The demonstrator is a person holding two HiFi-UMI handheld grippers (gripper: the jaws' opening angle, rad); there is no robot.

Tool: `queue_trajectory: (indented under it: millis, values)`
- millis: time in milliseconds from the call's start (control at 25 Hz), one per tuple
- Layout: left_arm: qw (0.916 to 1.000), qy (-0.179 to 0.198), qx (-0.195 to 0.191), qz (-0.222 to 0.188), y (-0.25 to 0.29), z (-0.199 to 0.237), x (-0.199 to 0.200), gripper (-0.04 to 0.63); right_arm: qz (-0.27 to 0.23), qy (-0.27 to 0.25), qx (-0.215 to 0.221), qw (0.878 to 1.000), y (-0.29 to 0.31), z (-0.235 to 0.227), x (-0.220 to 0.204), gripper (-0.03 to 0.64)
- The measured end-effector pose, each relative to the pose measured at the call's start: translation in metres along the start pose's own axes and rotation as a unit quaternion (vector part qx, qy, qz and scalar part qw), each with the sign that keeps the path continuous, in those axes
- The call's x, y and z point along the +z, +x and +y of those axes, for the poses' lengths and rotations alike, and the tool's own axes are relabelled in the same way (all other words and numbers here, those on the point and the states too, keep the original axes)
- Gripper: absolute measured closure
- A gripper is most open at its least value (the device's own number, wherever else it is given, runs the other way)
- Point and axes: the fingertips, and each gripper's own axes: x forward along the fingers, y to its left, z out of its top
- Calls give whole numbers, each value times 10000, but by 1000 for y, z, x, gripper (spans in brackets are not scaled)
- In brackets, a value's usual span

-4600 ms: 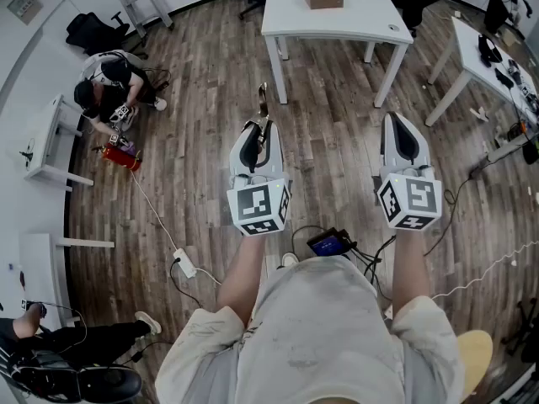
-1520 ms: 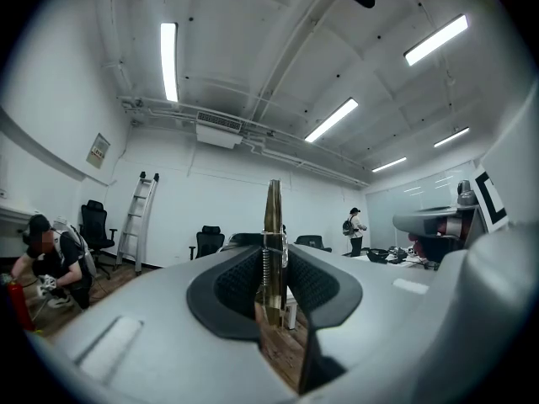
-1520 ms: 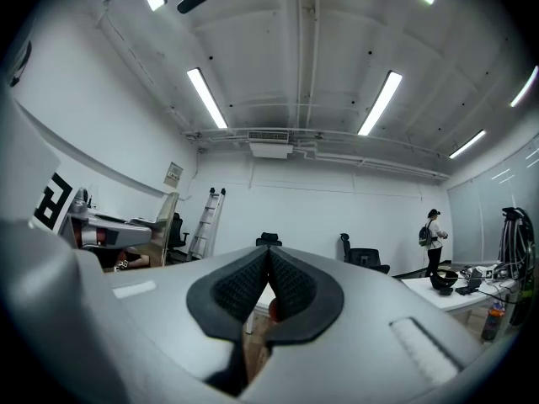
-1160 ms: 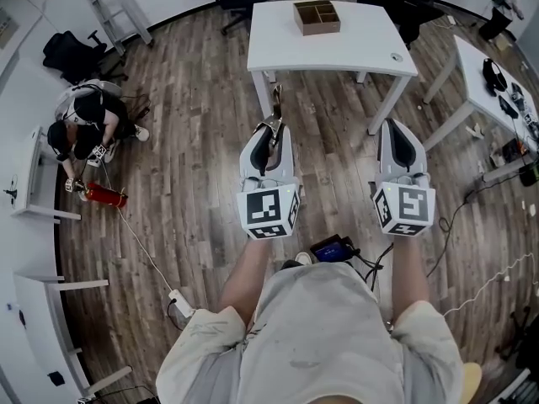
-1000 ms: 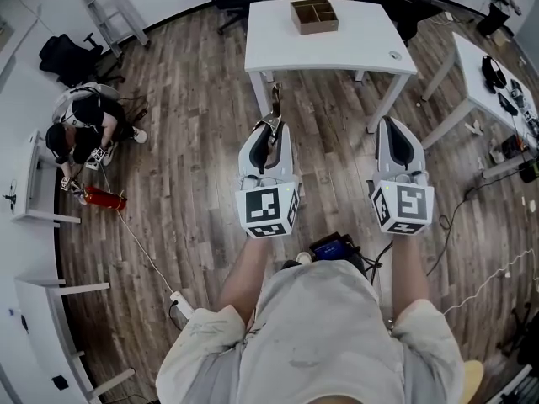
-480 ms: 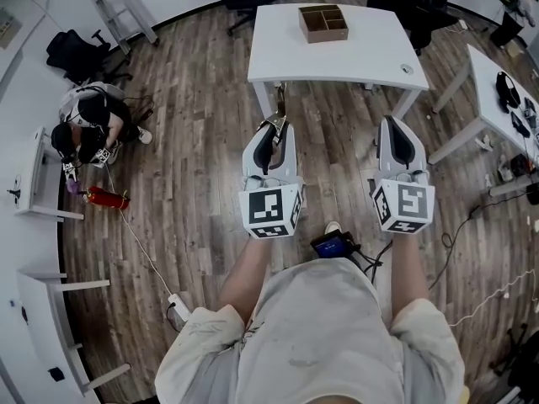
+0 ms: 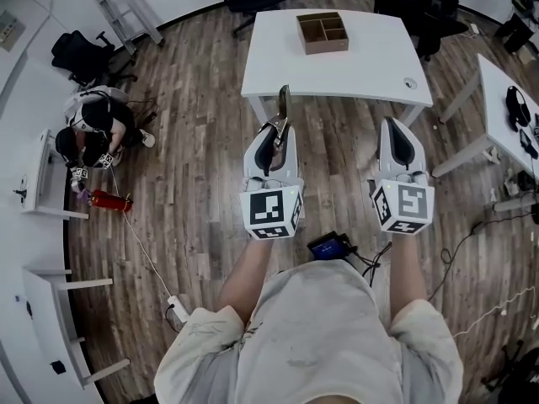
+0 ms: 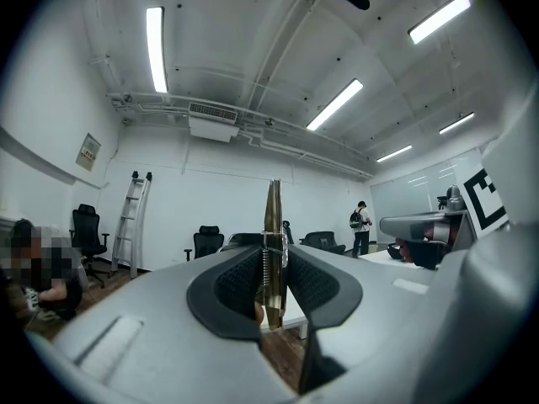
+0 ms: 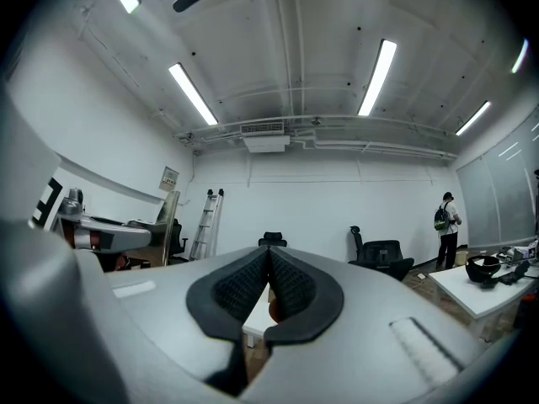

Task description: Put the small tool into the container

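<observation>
Ahead on the white table [image 7: 362,66], well apart from both grippers, a brown, compartmented container [image 7: 322,32] is set. The left gripper [image 7: 274,133], slightly the nearer, is clamped on the tool [image 7: 284,103], a slim metal piece with a spring, its long axis pointed tableward. The right gripper [image 7: 397,133] is closed, empty.

Two claws, left claw [image 7: 273,130] and right claw [image 7: 395,124]; one small tool [image 7: 284,103], one container [image 7: 322,32], one ladder [image 7: 119,5].
</observation>
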Motion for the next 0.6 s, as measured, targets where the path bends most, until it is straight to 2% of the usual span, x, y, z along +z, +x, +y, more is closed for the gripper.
queue_trajectory:
  millis: [400,480,600]
  values:
    - [9998,164,86,-4,245,-123,-17,491,-87,127,20,9999,139,-241,-31,612]
    - [9998,168,129,-9,282,-141,-13,491,-99,147,37,9998,161,-278,-29,612]
    - [9997,182,159,6,341,-143,-15,491,-87,142,77,9998,210,-311,-33,612]
